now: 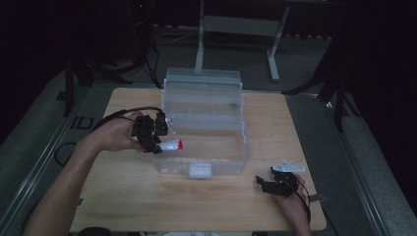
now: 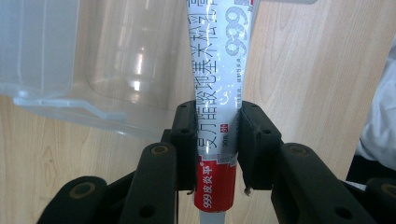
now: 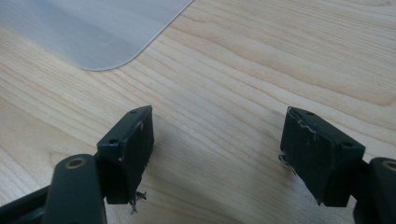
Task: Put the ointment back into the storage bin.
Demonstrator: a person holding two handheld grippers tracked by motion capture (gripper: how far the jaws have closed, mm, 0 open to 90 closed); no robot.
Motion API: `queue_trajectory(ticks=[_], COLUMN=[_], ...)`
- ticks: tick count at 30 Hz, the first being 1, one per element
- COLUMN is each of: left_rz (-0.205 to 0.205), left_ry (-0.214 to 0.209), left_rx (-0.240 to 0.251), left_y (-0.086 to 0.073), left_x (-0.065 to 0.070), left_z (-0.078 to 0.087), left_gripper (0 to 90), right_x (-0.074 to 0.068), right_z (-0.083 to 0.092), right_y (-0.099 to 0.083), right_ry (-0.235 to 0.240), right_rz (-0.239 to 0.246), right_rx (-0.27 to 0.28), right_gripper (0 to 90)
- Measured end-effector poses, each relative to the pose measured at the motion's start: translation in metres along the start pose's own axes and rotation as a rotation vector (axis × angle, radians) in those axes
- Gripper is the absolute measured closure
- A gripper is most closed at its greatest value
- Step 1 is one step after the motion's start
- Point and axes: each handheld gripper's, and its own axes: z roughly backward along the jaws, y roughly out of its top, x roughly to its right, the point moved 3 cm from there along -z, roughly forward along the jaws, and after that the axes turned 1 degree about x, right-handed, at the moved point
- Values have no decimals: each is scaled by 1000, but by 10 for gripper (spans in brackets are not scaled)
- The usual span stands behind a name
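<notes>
A wooden table (image 1: pixel 123 196) takes up the middle of the high view, with dark floor and a grey stand leg (image 1: pixel 199 44) behind it at the top of the frame. On the table, centre frame, sits a clear plastic box (image 1: pixel 221 157), open, its lid (image 1: pixel 204 91) standing up at the far side; a white latch shows on its near wall. In the left gripper view the box's rounded edge (image 2: pixel 70 105) runs across the upper left; in the right gripper view a pale corner (image 3: pixel 93 32) in the upper left is probably part of the same box, though the view is too close to be sure.

The left hand (image 1: pixel 110 135) comes in from the lower left of the high view and holds the left gripper (image 1: pixel 156 142) at the box's left rim. Its jaws are clamped on a tube (image 1: pixel 169 145), white with a red end, lying over that rim. In the left gripper view the tube (image 2: pixel 217 93) runs up the middle of the frame, printed with "999" and Chinese characters, the pads (image 2: pixel 184 140) pressing it just above the red band.

The right gripper (image 1: pixel 269 178) rests on the table at the lower right, well apart from the box, held by the right hand (image 1: pixel 292 201), with a grey plate on top. In the right gripper view its jaws stand wide apart, with nothing between them, over bare wood (image 3: pixel 224 93).
</notes>
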Motion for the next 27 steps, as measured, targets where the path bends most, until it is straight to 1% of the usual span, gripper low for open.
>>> queue_trajectory(ticks=[2,3,7,9,15,21,24,26,27], left_rz=[-10,-6,-17,-17,-41,-55,-65,-78,-78], left_ry=[4,5,4,4,17,9,11,8,7], left_rx=[1,1,9,2,-2,1,-7,-11,-12], left_y=[3,4,8,10,16,20,21,22,23], left_x=[-1,-1,-2,-2,-3,-5,-5,-5,-4], left_z=[0,0,-1,-3,-7,-11,-12,-13,-13], left_gripper=[704,703,703,703,703,703,703,703,703], right_x=[0,0,0,0,0,0,0,0,0], right_z=[0,0,0,0,0,0,0,0,0], right_y=[0,0,0,0,0,0,0,0,0], right_ry=[0,0,0,0,0,0,0,0,0], right_rz=[0,0,0,0,0,0,0,0,0], right_rx=[0,0,0,0,0,0,0,0,1], right_gripper=[254,254,254,254,254,254,254,254,254])
